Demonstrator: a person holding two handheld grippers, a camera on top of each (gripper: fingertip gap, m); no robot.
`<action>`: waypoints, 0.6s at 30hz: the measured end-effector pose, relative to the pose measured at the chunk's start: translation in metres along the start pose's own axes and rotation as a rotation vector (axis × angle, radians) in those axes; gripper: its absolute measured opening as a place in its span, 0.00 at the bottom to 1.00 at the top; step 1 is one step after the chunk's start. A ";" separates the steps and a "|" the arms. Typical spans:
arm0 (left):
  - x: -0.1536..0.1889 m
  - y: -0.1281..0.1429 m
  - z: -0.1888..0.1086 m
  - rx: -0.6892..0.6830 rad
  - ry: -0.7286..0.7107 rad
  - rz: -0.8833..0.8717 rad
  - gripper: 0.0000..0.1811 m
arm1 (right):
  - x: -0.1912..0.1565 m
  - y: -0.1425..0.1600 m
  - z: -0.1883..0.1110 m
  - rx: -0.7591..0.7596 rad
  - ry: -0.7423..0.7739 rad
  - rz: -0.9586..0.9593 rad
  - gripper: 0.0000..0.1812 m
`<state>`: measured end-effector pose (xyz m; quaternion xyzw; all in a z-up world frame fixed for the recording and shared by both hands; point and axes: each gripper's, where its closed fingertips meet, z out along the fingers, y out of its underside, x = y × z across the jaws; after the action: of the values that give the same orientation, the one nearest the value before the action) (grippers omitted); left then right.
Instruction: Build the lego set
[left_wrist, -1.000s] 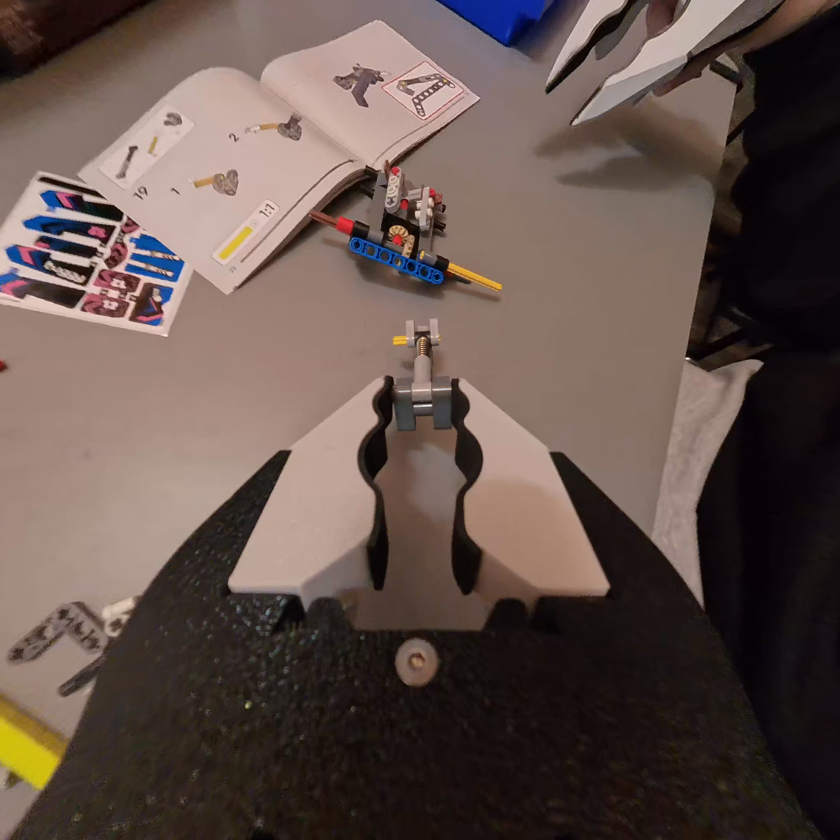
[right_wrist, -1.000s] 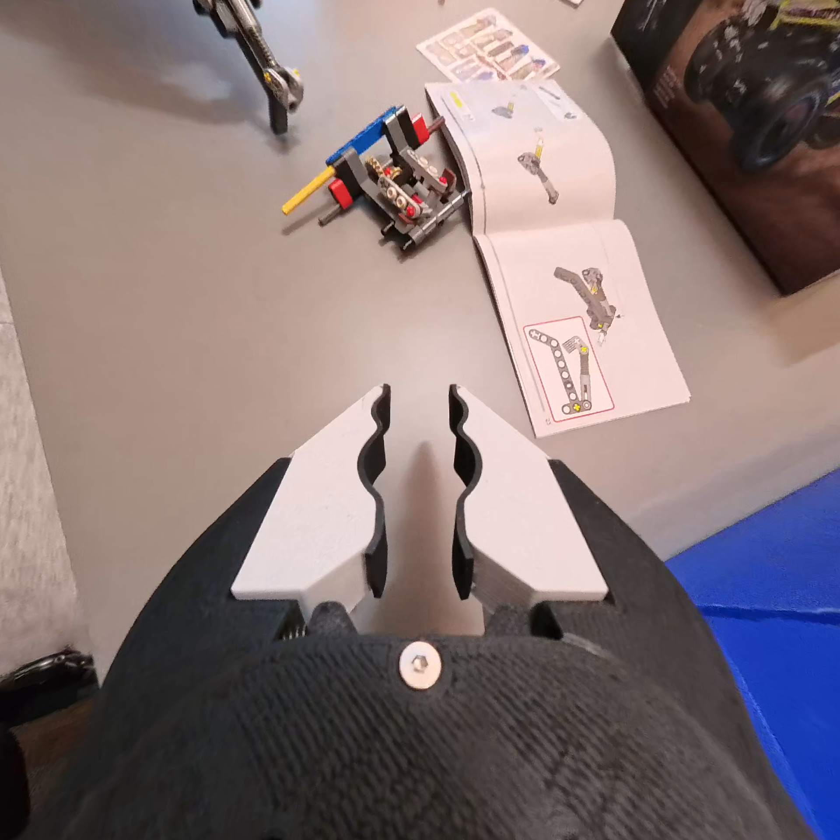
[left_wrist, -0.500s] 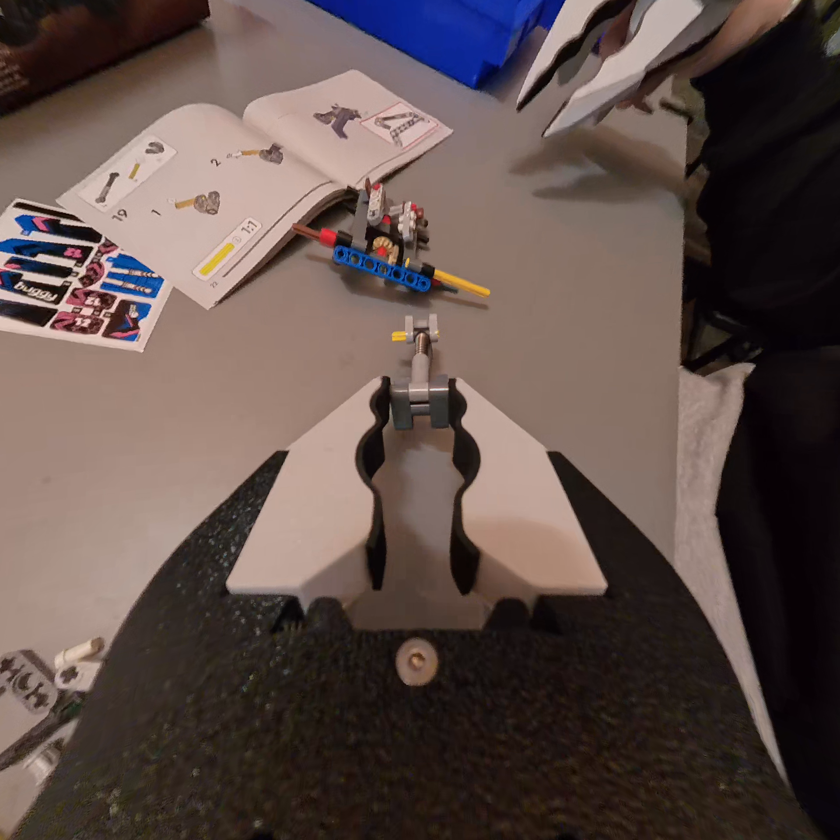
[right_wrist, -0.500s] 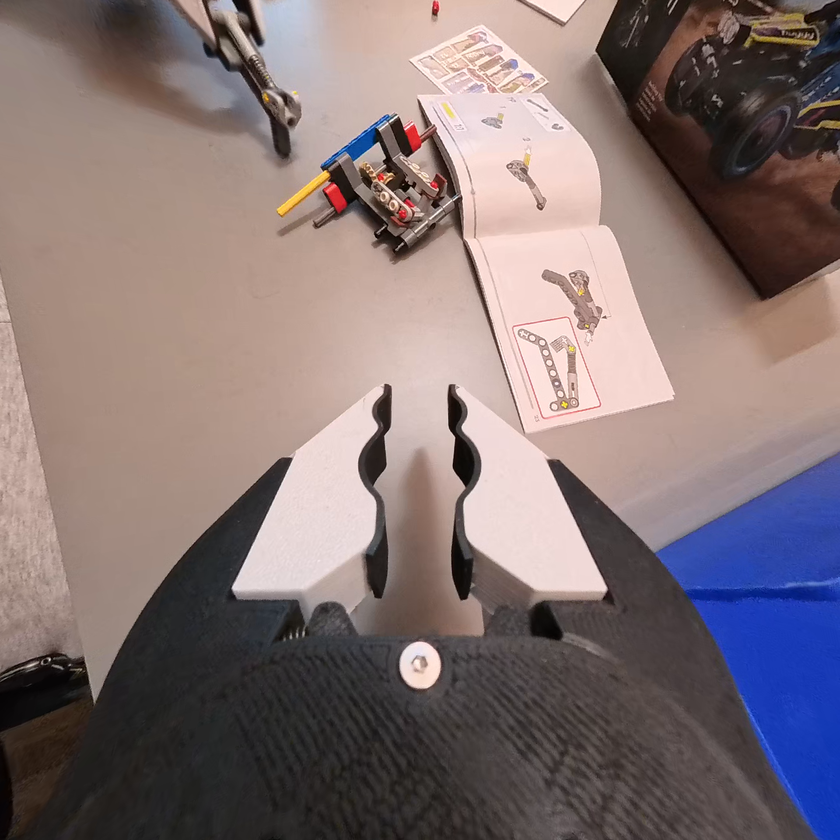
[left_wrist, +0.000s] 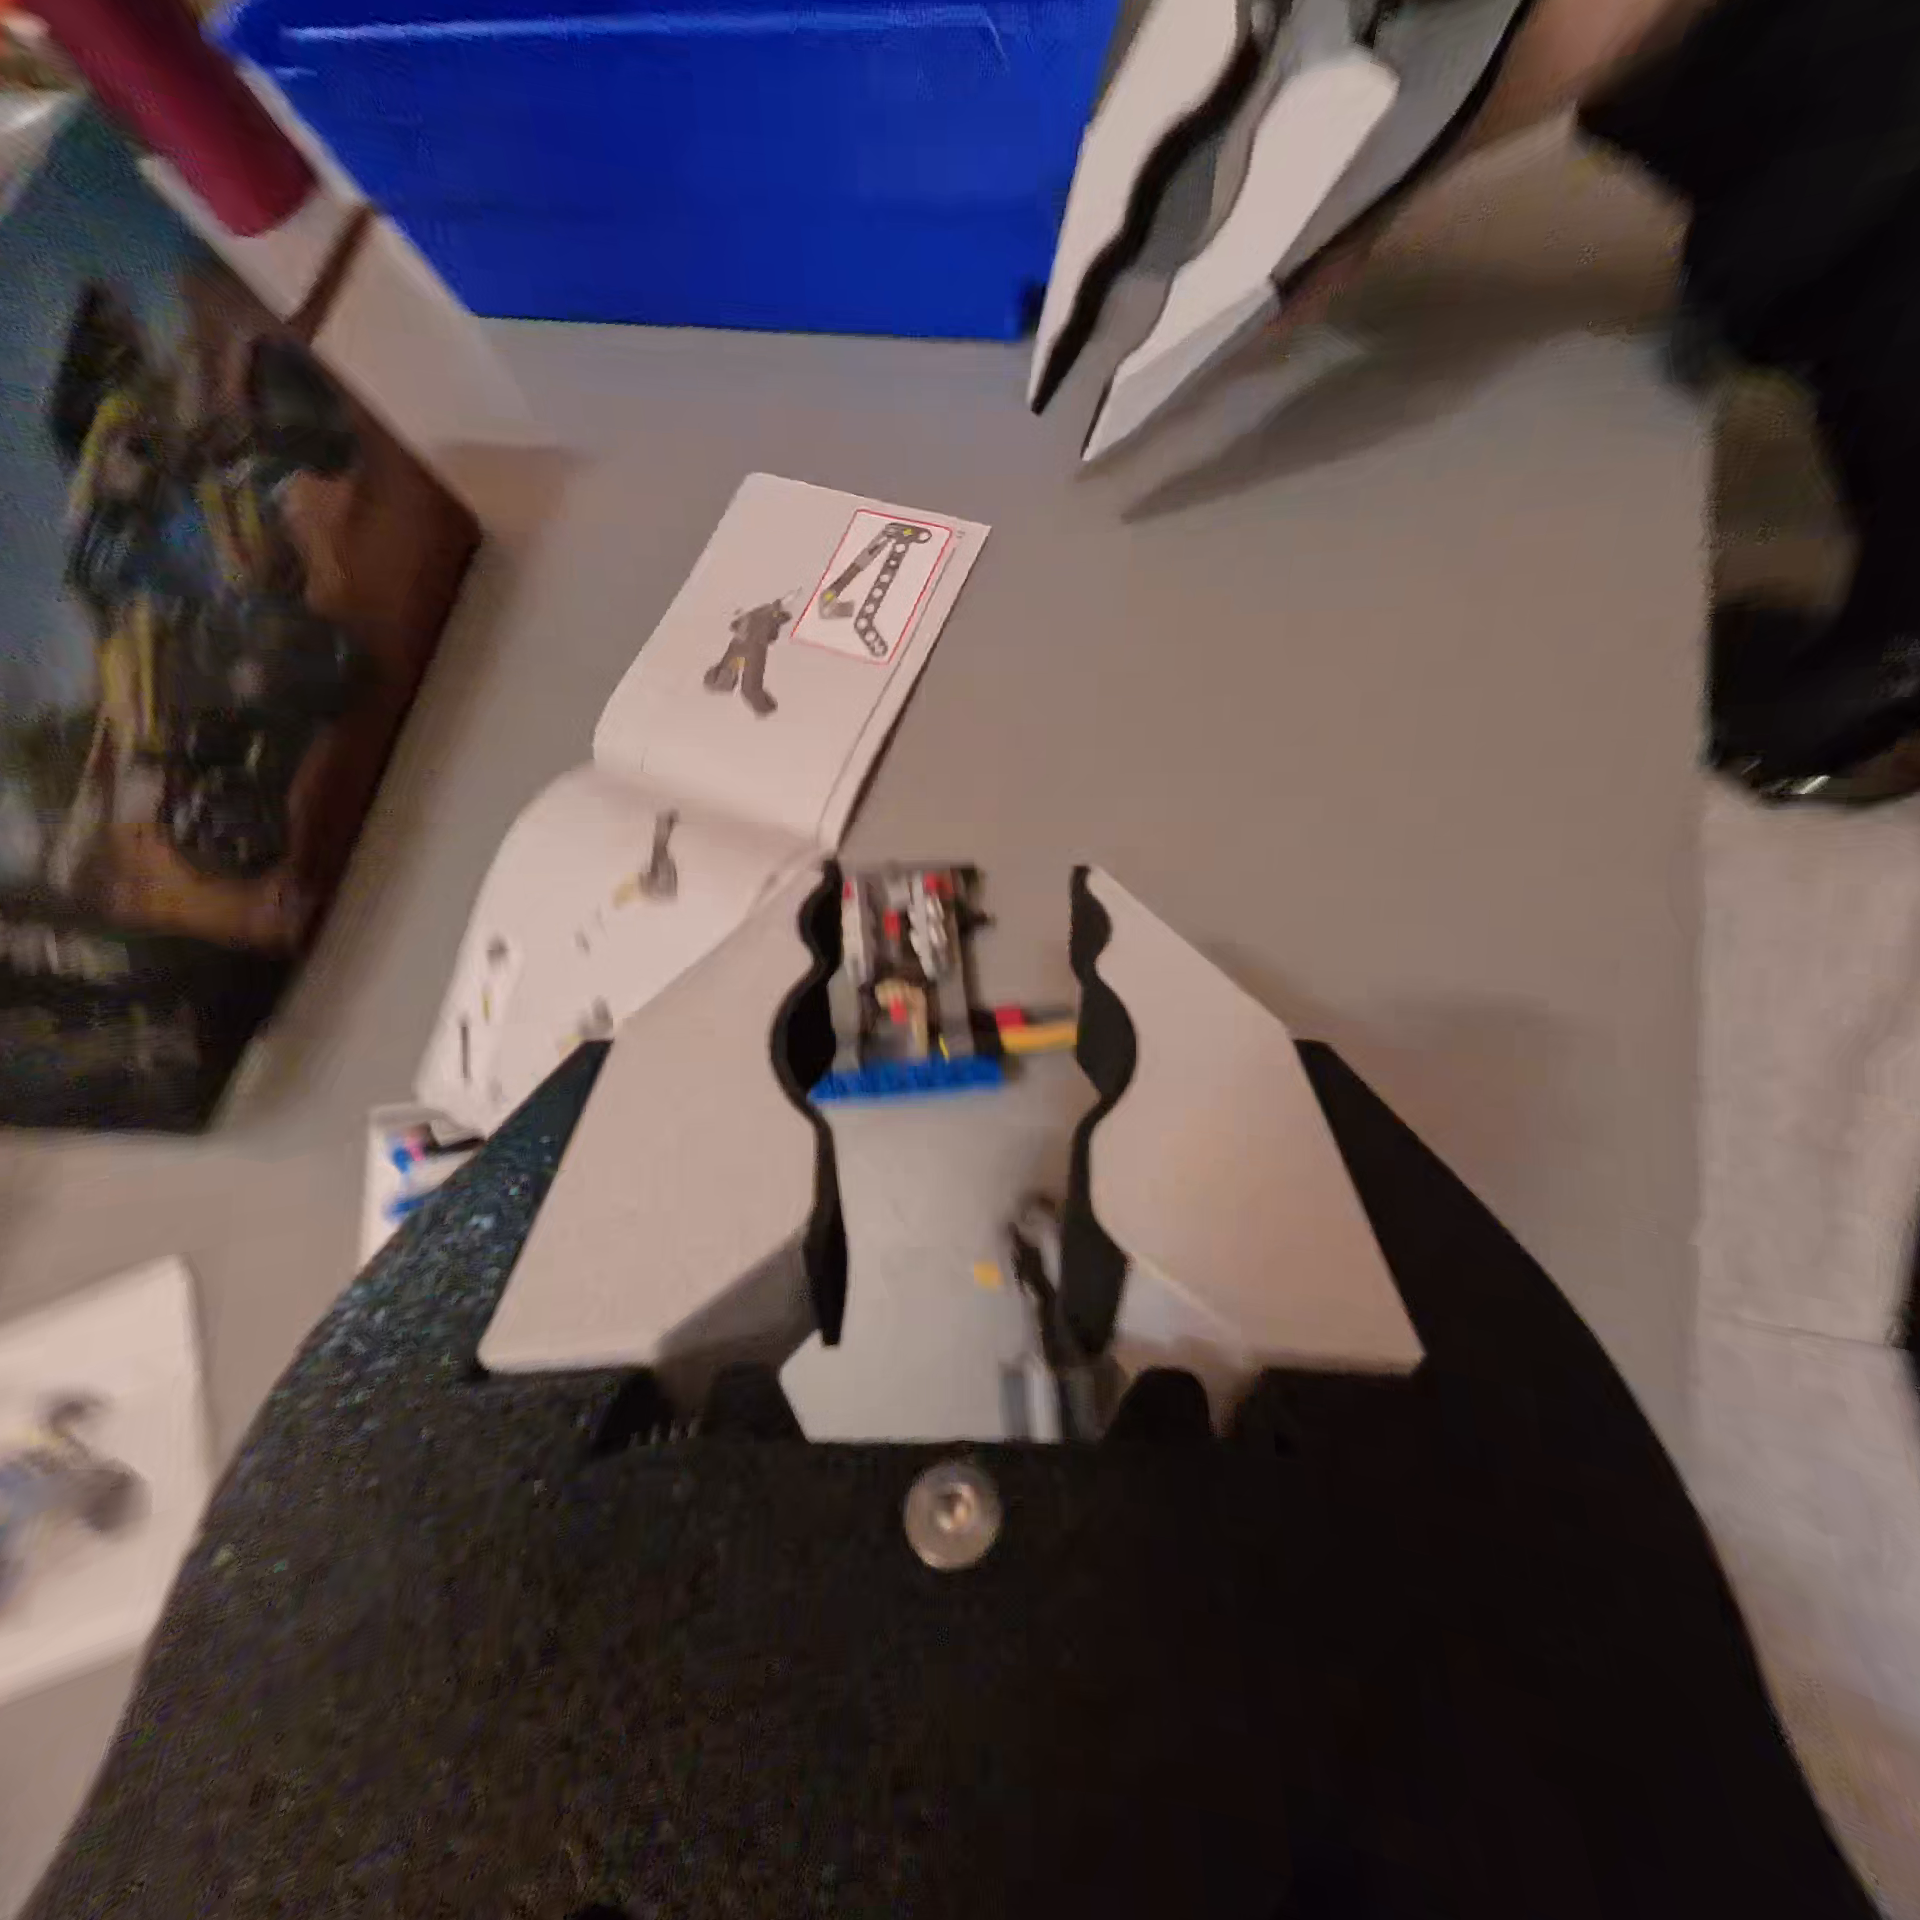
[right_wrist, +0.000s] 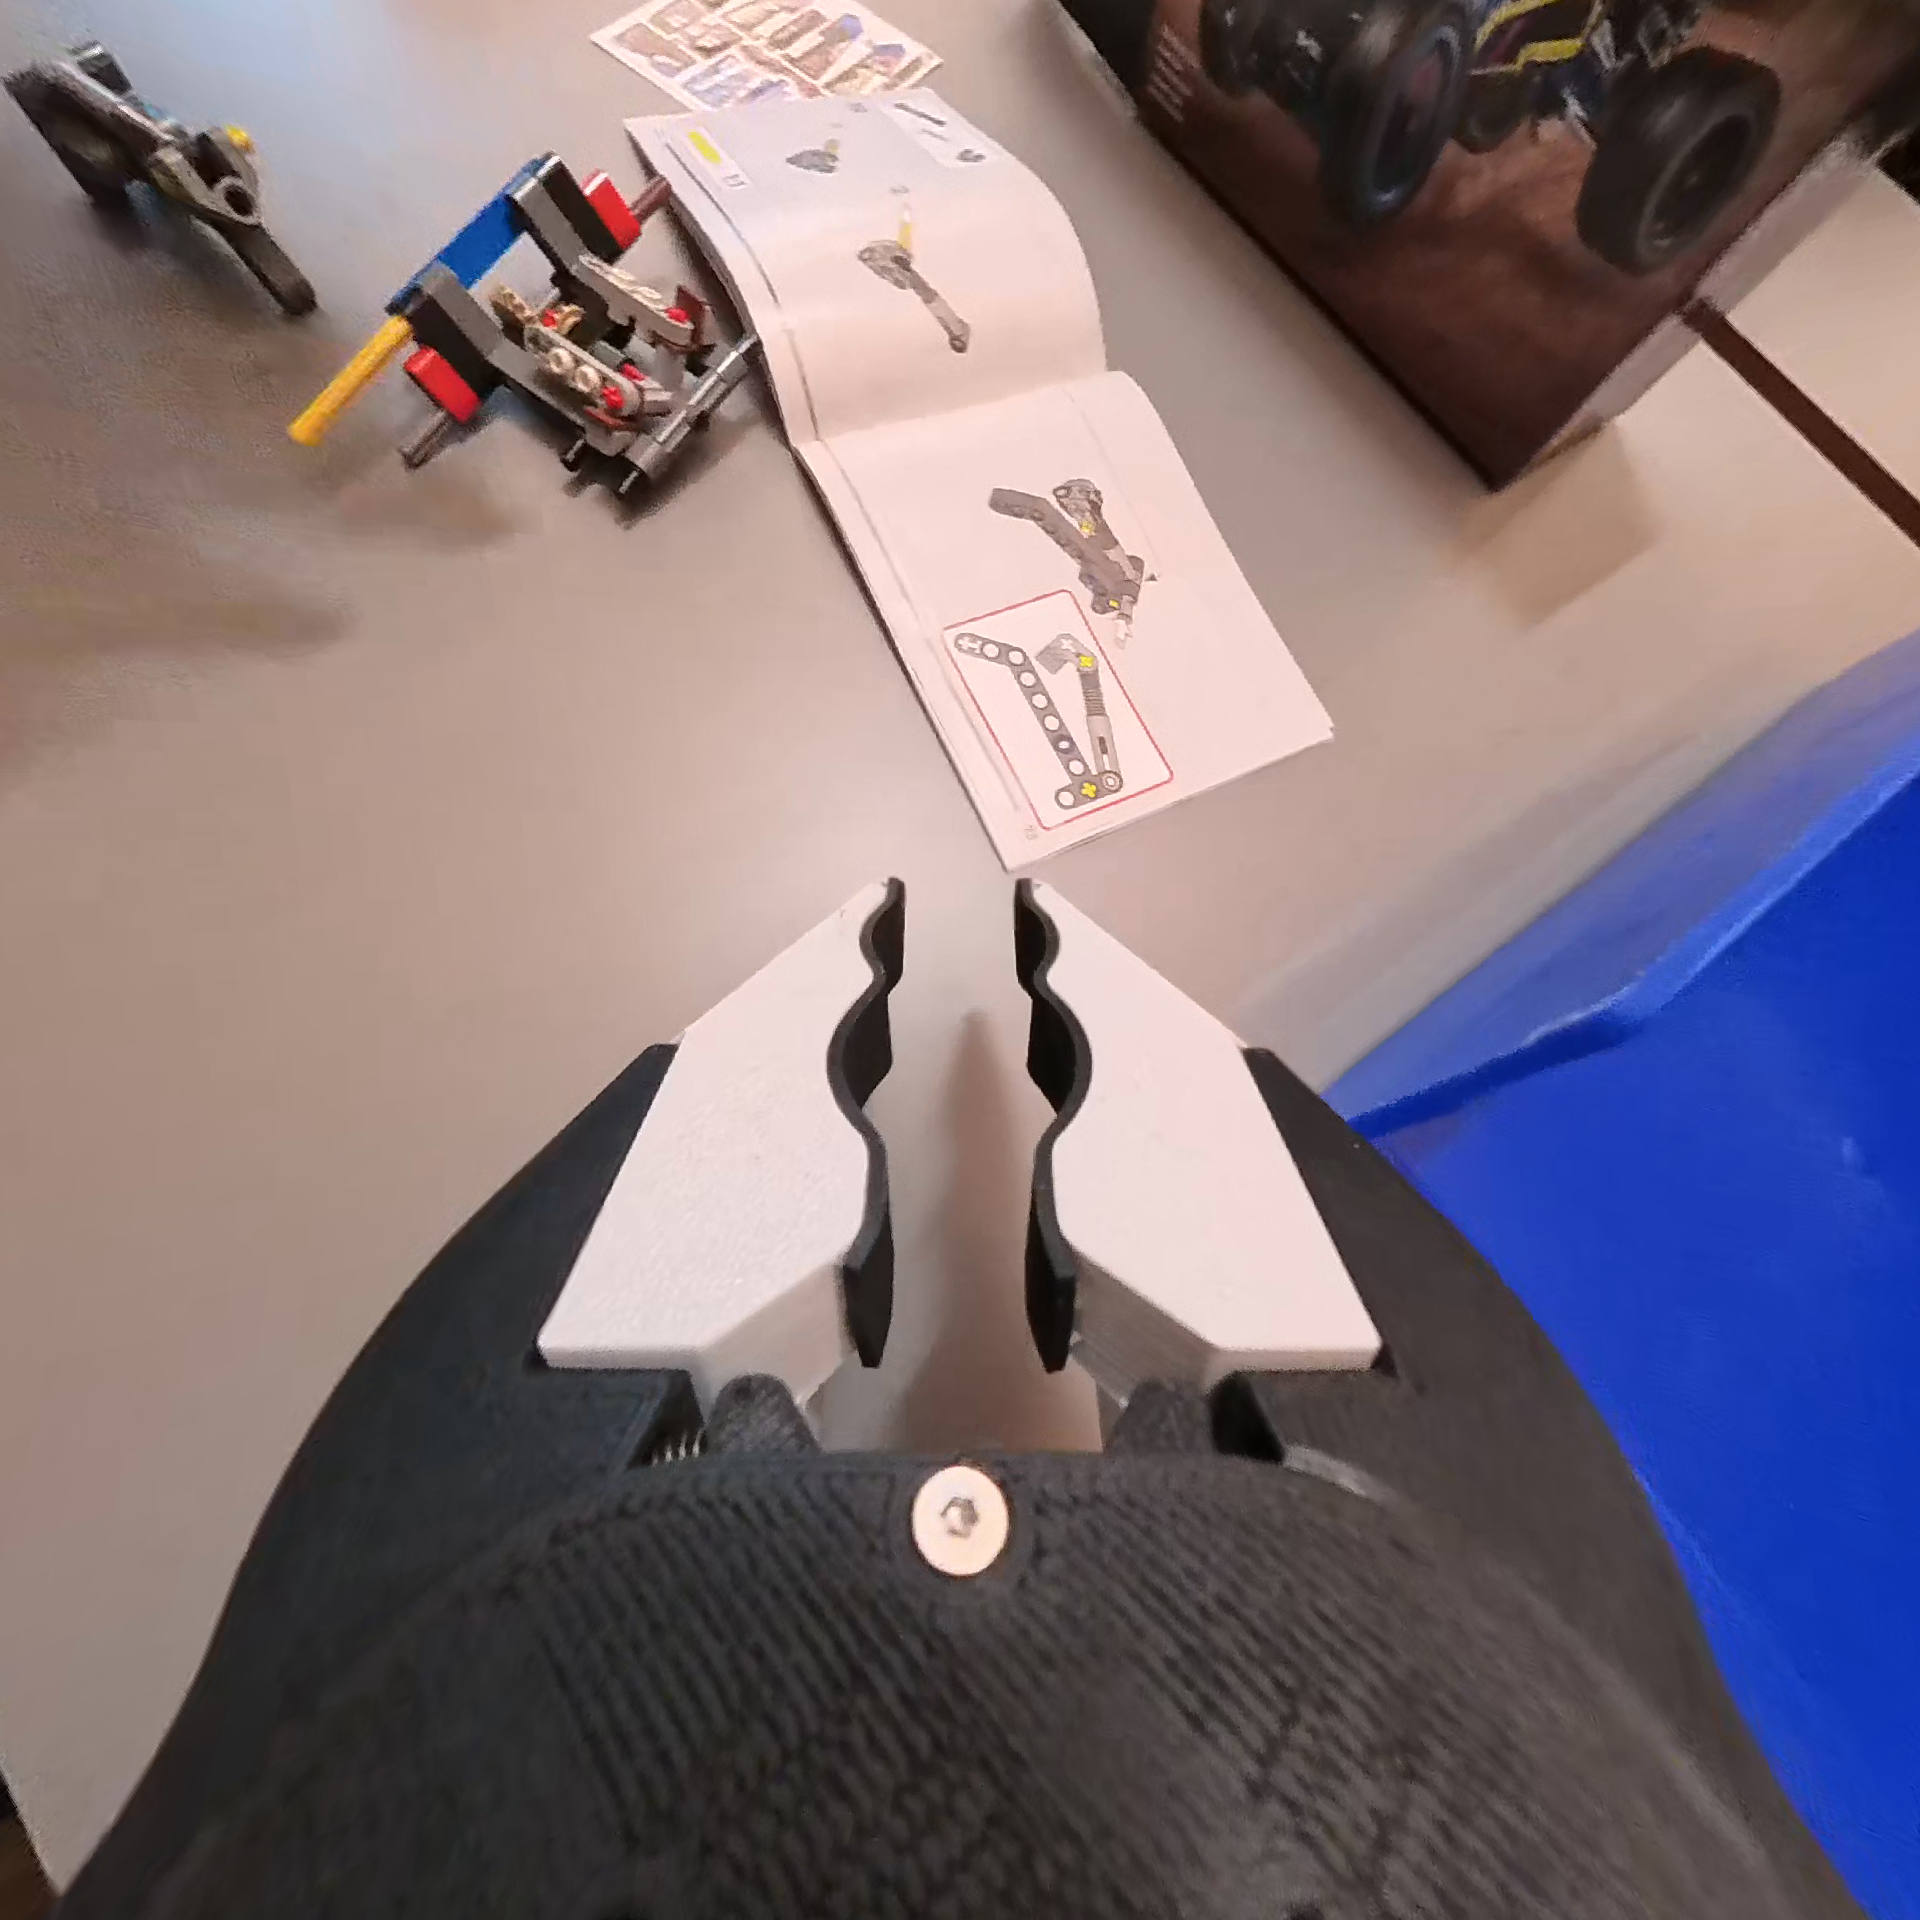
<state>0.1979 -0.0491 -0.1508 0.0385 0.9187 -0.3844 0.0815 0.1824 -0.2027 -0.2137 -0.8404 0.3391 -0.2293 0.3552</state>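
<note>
The partly built lego assembly (left_wrist: 914, 987), with a blue beam, red blocks and a yellow axle, lies on the grey table (left_wrist: 1351, 727); it also shows in the right wrist view (right_wrist: 540, 322). My left gripper (left_wrist: 951, 883) is open and empty above it. A small grey shock-absorber sub-assembly (right_wrist: 197, 187) lies on the table left of the assembly; in the left wrist view it shows blurred (left_wrist: 1039, 1278) low between the fingers. My right gripper (right_wrist: 958, 894) is slightly open and empty above bare table; it also shows in the left wrist view (left_wrist: 1065, 426) at the top right.
An open instruction booklet (right_wrist: 1039, 520) lies beside the assembly, also in the left wrist view (left_wrist: 790, 665). The set's box (right_wrist: 1455, 208) stands behind it. A blue bin (right_wrist: 1662, 1039) is at the table edge. A sticker sheet (right_wrist: 769, 42) lies far off. A person's dark clothing (left_wrist: 1818, 416). The left gripper's tips are roughly 20 centimeters from the right gripper's.
My left gripper has opened and let go of the shock-absorber sub-assembly, which now lies on the table. The left gripper moved forward over the assembly. The right gripper shifted slightly.
</note>
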 end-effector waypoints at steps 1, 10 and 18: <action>-0.004 -0.012 0.022 -0.067 0.014 0.081 0.28 | 0.002 0.002 -0.001 -0.008 0.005 0.008 0.11; -0.030 -0.006 0.159 -0.456 0.280 0.271 0.47 | 0.012 0.019 -0.022 -0.005 0.015 0.035 0.11; -0.024 -0.005 0.160 -0.413 0.401 0.302 0.29 | 0.013 0.022 -0.024 0.035 -0.010 0.042 0.11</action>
<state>0.2400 -0.1670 -0.2534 0.2322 0.9590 -0.1580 -0.0388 0.1674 -0.2343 -0.2126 -0.8280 0.3508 -0.2234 0.3761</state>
